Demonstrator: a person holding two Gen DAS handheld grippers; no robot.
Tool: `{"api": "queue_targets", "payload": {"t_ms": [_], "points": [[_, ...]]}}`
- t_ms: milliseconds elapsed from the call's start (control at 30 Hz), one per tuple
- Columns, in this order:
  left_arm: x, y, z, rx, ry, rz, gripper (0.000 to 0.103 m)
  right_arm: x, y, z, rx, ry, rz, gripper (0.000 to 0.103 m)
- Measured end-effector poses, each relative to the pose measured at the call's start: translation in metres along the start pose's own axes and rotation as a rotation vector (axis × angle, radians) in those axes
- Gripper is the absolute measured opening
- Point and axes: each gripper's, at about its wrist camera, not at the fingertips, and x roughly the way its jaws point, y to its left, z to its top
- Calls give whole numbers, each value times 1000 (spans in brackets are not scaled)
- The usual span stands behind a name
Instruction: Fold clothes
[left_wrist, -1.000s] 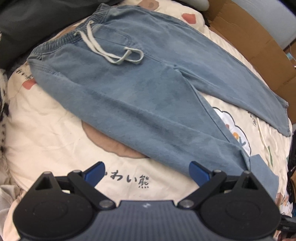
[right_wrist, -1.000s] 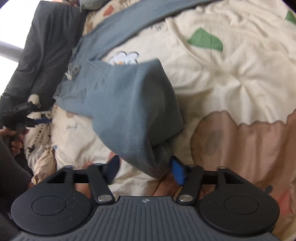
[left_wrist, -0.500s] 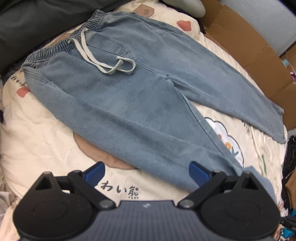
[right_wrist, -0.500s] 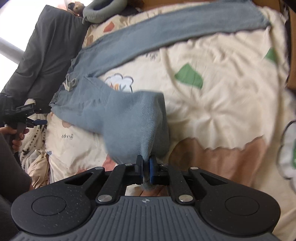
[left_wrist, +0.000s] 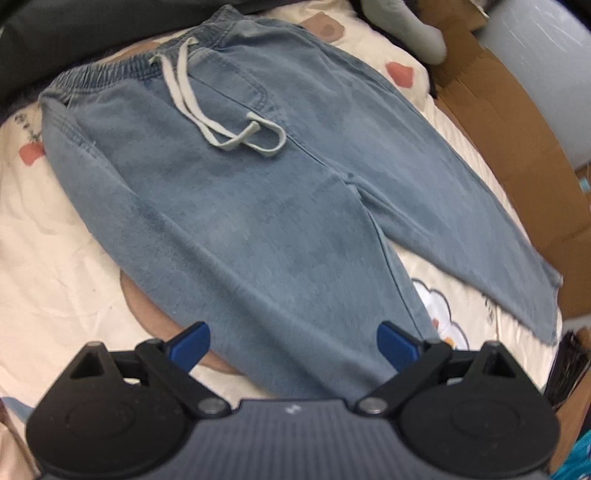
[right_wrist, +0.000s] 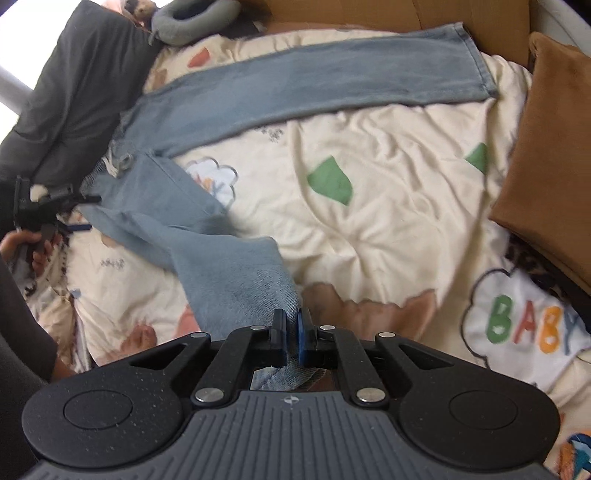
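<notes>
One gripper spread, one clamped.
My left gripper (left_wrist: 293, 338) hovers with its blue fingers wide apart, gripping nothing; my right gripper (right_wrist: 291, 332) is pinched tight on the jeans (right_wrist: 236, 280) hem.

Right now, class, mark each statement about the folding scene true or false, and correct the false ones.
1. The right gripper is shut on a leg of the light blue denim trousers. True.
2. The left gripper is clamped on the waistband. False: its jaws stand wide open and hold nothing.
3. The pale grey drawstring lies loose on the front of the trousers. True.
4. Both trouser legs lie stacked on each other. False: they spread apart, with the cream printed bedsheet showing between them.
5. A brown cushion sits at the bedsheet's edge. True.
</notes>
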Motion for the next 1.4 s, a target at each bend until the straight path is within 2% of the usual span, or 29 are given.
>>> {"api": "queue_targets", "payload": {"t_ms": [167, 200, 267, 333, 367, 400, 433, 600, 867, 1067, 1200, 1333, 1400], "points": [[17, 10, 3, -45, 26, 28, 97, 4, -6, -14, 17, 52, -28, 3], [21, 13, 3, -55, 34, 34, 93, 6, -7, -16, 26, 59, -32, 3], [27, 19, 0, -72, 55, 43, 78, 9, -9, -20, 41, 68, -35, 3], [33, 23, -3, -81, 82, 60, 44, 10, -11, -23, 55, 74, -34, 3], [36, 26, -5, -86, 95, 67, 37, 11, -12, -24, 62, 78, -34, 3], [37, 29, -5, -94, 102, 61, 22, 11, -13, -25, 69, 83, -33, 3], [36, 31, -7, -91, 102, 61, 14, 11, -14, -27, 75, 88, -36, 3], [26, 39, -16, -73, 98, 55, 10, 18, -26, -30, 128, 93, -62, 3], [19, 48, -23, -82, 91, 29, 10, 36, -51, -11, 199, 8, -143, 4], [22, 41, -17, -97, 81, 19, 11, 49, -70, 3, 252, -55, -205, 7], [28, 33, -10, -79, 84, 12, 13, 39, -73, 3, 258, -83, -201, 7], [34, 28, -8, -68, 89, 8, 14, 26, -67, -13, 241, -68, -190, 30], [36, 26, -9, -63, 95, 6, 14, 23, -63, -26, 236, -55, -172, 35]]}}
